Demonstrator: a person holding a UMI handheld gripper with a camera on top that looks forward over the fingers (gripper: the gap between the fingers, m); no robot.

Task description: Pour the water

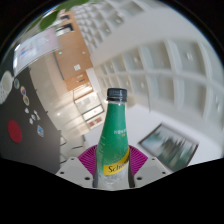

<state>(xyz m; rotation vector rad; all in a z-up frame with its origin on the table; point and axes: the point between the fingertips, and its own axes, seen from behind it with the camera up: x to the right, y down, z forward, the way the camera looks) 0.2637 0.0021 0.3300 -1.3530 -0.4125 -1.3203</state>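
Note:
A green plastic bottle [114, 135] with a dark cap and a yellow label stands upright between my fingers. My gripper [112, 168] is shut on the bottle, with the magenta pads [88, 160] pressed against its lower body on both sides. The bottle is lifted and the view looks up past it toward the ceiling. No cup or other vessel shows.
A ceiling of white grid panels [170, 60] fills the space beyond the bottle. Wooden shelving [75, 65] and a dark panel with stickers [20, 115] are to the left. A green and white flat object [170, 145] lies just right of the bottle.

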